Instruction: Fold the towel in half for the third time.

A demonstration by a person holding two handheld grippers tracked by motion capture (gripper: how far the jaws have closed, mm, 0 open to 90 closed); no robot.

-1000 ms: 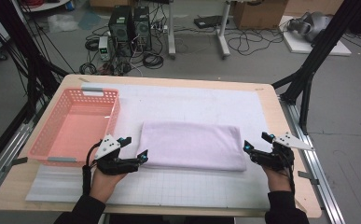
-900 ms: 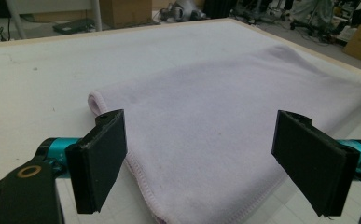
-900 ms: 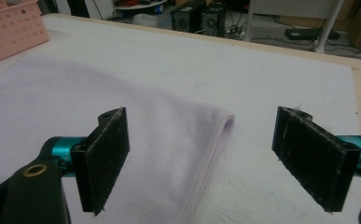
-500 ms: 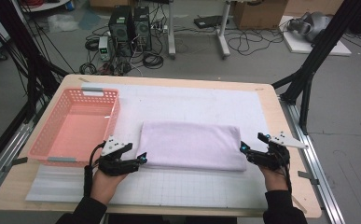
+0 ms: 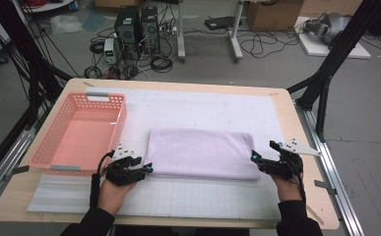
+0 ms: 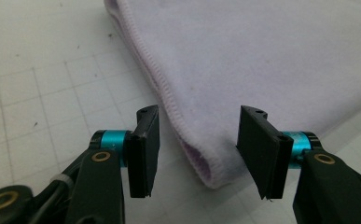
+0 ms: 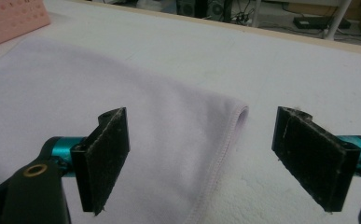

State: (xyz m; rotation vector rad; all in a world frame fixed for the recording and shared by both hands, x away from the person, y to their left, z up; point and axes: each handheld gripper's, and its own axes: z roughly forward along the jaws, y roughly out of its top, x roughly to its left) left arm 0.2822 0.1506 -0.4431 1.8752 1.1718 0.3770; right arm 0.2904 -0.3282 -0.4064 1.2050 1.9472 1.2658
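A folded pale lilac towel [image 5: 203,152] lies flat on the white gridded mat [image 5: 207,196]. My left gripper [image 5: 146,169] is open at the towel's near left corner. In the left gripper view that corner [image 6: 206,168] sits between the two spread jaws, which do not press on it. My right gripper [image 5: 254,160] is open at the towel's right end. In the right gripper view the hemmed right edge of the towel [image 7: 232,135] runs between the wide-apart jaws.
A pink plastic basket [image 5: 79,132] stands on the left of the table, just beyond my left hand. The wooden table edge [image 5: 296,128] and black frame posts [image 5: 326,73] lie to the right. Computers and cables sit on the floor behind.
Both grippers have moved inward to the towel's near corners; the left one has closed in on the left corner, the right one on the right edge.
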